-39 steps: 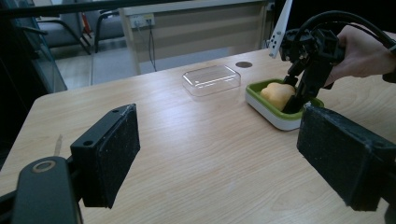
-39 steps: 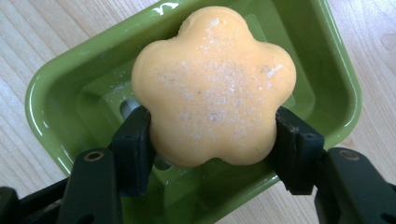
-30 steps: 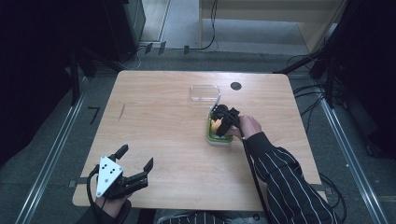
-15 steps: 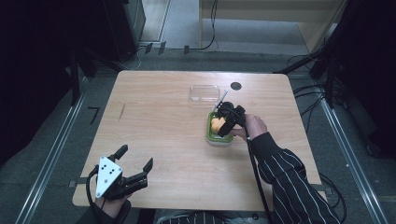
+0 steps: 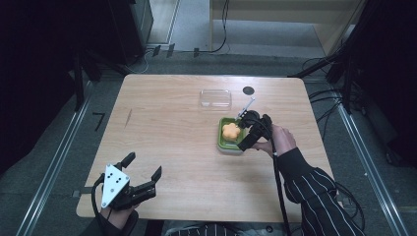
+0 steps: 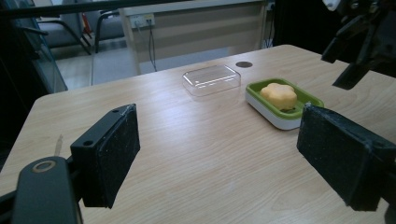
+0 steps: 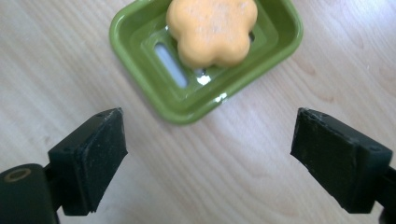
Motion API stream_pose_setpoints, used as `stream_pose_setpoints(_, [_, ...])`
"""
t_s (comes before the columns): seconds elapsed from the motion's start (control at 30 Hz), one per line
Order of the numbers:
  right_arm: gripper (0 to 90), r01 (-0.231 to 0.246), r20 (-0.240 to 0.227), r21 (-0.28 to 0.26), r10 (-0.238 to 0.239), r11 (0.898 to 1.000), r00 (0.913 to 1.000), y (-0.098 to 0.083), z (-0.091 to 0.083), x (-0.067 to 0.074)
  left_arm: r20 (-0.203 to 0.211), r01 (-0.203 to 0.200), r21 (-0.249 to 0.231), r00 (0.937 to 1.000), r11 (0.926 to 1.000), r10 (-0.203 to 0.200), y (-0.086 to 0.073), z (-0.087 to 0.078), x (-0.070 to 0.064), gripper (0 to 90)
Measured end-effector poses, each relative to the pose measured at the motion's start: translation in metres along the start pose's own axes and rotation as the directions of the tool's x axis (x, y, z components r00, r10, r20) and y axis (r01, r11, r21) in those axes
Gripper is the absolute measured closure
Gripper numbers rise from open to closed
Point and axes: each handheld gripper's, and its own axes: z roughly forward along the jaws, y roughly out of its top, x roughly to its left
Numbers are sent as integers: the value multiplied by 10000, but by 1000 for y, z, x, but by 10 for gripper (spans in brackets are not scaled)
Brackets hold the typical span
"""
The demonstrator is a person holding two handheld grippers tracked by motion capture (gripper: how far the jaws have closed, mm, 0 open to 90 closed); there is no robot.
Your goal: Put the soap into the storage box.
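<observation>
right gripper [image 7: 210, 154] fingers just opened, empty, its view showing the dish's [image 7: 140, 28] slotted floor under soap [image 7: 212, 28]

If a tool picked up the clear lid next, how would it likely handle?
The clear lid looks thin and hollow, so probably light and a little flexible under a squeeze. Its glossy walls may be slippery. Lying flat on the table beside the green soap dish, it seems unlikely to roll or tip.

Right gripper [image 5: 246, 129] opened, lifted off soap [image 5: 230, 132]
</observation>
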Motion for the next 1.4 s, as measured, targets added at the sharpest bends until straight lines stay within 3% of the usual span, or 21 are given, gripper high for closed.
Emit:
stream_pose_setpoints(0.33, [53,-270,-110,172,272,9995,9996,-32,-9,7,-6,-12,62,10000,10000,12,0,1,-1,137])
stream_pose_setpoints(0.63, [46,-391,-214,838,411,9957,9989,-60,-4,17,20,-21,46,10000,10000,21,0,2,-1,137])
stream_pose_setpoints(0.83, [46,-289,-211,1012,312,9944,9993,-79,-1,26,19,-5,40,10000,10000,5,0,2,-1,137])
stream_pose_setpoints(1.4, [51,-675,-152,1646,710,9841,9974,-128,11,41,26,-41,67,10000,10000,41,1,1,-1,137])
